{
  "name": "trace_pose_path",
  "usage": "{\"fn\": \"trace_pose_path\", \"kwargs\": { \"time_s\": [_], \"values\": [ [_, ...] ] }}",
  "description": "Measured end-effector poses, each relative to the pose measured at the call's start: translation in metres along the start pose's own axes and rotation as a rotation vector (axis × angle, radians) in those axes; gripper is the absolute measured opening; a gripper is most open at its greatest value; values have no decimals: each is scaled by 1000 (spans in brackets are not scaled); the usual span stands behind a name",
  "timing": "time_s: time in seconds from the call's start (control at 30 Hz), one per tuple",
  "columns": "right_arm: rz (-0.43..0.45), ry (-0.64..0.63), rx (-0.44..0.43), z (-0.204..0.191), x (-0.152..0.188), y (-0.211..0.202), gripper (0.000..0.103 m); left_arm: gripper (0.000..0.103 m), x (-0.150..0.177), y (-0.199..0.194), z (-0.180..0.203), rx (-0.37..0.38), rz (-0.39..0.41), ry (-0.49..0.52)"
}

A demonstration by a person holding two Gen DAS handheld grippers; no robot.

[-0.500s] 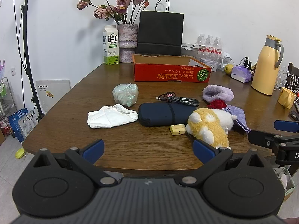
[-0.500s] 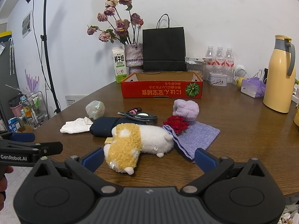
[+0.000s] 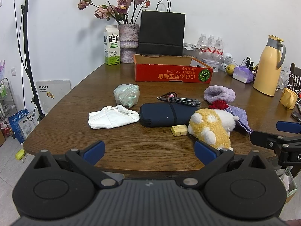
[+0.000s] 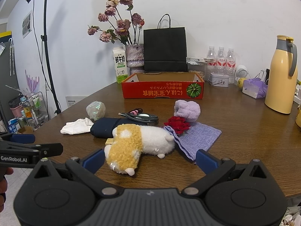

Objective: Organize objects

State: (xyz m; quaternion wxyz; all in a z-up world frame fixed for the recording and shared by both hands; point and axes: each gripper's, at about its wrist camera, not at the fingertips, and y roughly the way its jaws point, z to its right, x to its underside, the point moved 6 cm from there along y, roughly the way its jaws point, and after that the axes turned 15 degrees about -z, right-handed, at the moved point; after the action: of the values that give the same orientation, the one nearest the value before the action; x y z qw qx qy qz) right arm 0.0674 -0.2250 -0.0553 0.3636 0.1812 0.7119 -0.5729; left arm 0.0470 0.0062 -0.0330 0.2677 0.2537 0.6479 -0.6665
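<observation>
A row of loose objects lies across the wooden table (image 3: 75, 131): white cloth (image 3: 112, 117), green plastic bag (image 3: 127, 95), dark blue case (image 3: 165, 114), coiled cable (image 3: 180, 99), small yellow block (image 3: 179, 130), yellow-and-white plush toy (image 4: 135, 145), red rose (image 4: 177, 124), lilac knitted pouch (image 4: 197, 139) and fluffy lilac bundle (image 4: 187, 110). An open red cardboard box (image 3: 173, 73) stands behind them. My left gripper (image 3: 149, 150) hovers open at the near edge. My right gripper (image 4: 150, 160) is open just short of the plush toy, nothing between its fingers.
At the back stand a milk carton (image 3: 112, 45), a vase of dried flowers (image 3: 128, 43), a black paper bag (image 3: 161, 33), water bottles (image 3: 211, 44) and a tin (image 4: 219, 79). A yellow thermos (image 3: 269, 66) and a mug (image 3: 288, 98) are at the right. A lamp stand (image 4: 47, 56) rises left.
</observation>
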Motion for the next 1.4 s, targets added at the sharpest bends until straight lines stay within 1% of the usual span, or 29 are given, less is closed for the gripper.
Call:
{"fn": "trace_pose_path", "kwargs": {
  "time_s": [1.4],
  "values": [
    [-1,-1,1,1,0,0,103,103,1,0,-2,2,1,0]
  ]
}}
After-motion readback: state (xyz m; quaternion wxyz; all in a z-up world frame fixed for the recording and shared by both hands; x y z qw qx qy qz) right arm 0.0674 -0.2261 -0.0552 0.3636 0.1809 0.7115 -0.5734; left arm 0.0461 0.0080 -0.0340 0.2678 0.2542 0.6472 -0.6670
